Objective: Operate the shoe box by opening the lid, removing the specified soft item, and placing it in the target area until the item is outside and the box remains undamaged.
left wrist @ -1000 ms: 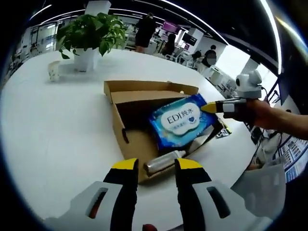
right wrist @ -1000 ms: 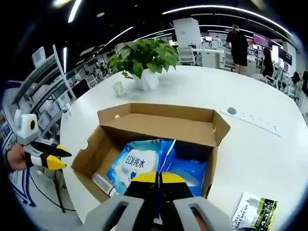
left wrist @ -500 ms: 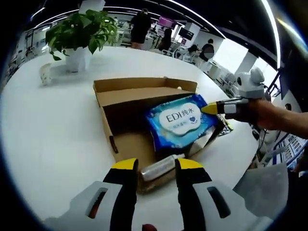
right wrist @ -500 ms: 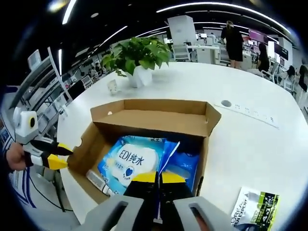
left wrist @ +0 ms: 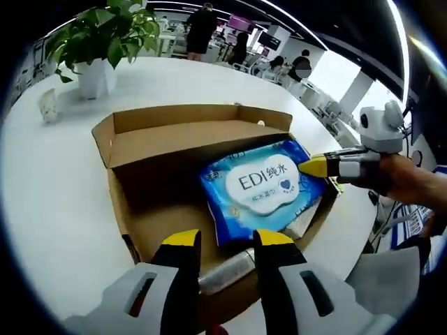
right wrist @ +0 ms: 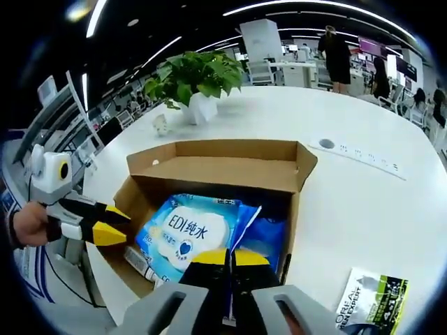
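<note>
An open brown cardboard shoe box (left wrist: pixel 174 118) lies on the white round table. Inside it, a blue wet-wipes pack (left wrist: pixel 262 185) with a white "EDI" label sits tilted, one end raised. My right gripper (left wrist: pixel 316 166) comes in from the right, shut on the pack's edge. My left gripper (left wrist: pixel 227 241) hangs open over the box's near wall, above a silver tube (left wrist: pixel 227 271). In the right gripper view, my right gripper (right wrist: pixel 229 258) pinches the pack (right wrist: pixel 185 230) by its blue flap. The left gripper (right wrist: pixel 115 225) stands open at the box's (right wrist: pixel 230 150) left corner.
A potted plant (left wrist: pixel 105 42) and a small cup (left wrist: pixel 47 105) stand on the far side of the table. A printed leaflet (right wrist: pixel 370 300) lies on the table right of the box. A round socket (right wrist: pixel 325 144) is set in the tabletop. People stand in the background.
My left gripper has come closer, from the table edge to over the box's near wall. The right gripper stays shut on the pack, which has shifted little.
</note>
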